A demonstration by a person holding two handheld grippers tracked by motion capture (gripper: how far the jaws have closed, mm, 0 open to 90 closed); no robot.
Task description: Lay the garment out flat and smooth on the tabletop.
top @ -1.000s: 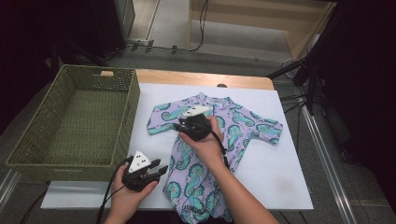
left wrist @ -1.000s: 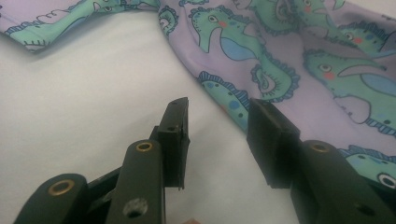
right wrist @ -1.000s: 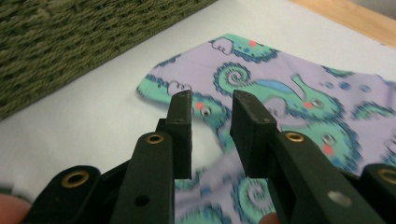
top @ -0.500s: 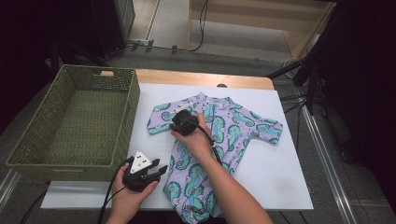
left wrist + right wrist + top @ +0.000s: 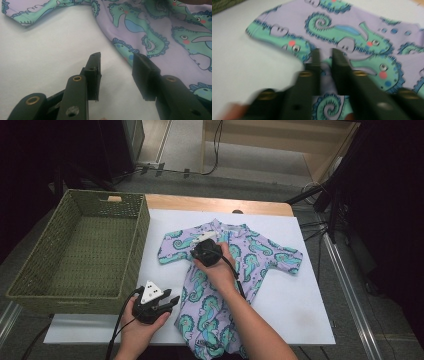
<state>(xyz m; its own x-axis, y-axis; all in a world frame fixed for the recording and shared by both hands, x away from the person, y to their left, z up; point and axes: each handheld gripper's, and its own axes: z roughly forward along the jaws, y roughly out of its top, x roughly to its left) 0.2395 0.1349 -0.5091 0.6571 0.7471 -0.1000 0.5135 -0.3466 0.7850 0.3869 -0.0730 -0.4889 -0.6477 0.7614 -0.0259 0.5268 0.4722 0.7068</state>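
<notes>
A lilac baby garment (image 5: 260,252) printed with green seahorses lies flat on a white sheet (image 5: 300,305). My right gripper (image 5: 202,247) points down at it, near its left sleeve. In the right gripper view its jaws (image 5: 325,51) stand a narrow gap apart and have just been opening. The garment (image 5: 352,22) lies under the tips, and blur hides whether any cloth sits between them. My left gripper (image 5: 170,301) rests low near the front edge, open and holding nothing. In the left gripper view (image 5: 116,56) its right jaw is by the edge of the garment (image 5: 160,30).
A green woven basket (image 5: 142,230) stands at the left, touching the sheet's edge, with nothing in it. The wooden table edge (image 5: 215,204) runs behind the sheet. Bare sheet lies to the right of the garment. Cables trail on the floor beyond.
The right hand has sunk onto the garment and shifted slightly, tilting its gripper downward. The left hand and gripper have kept still.
</notes>
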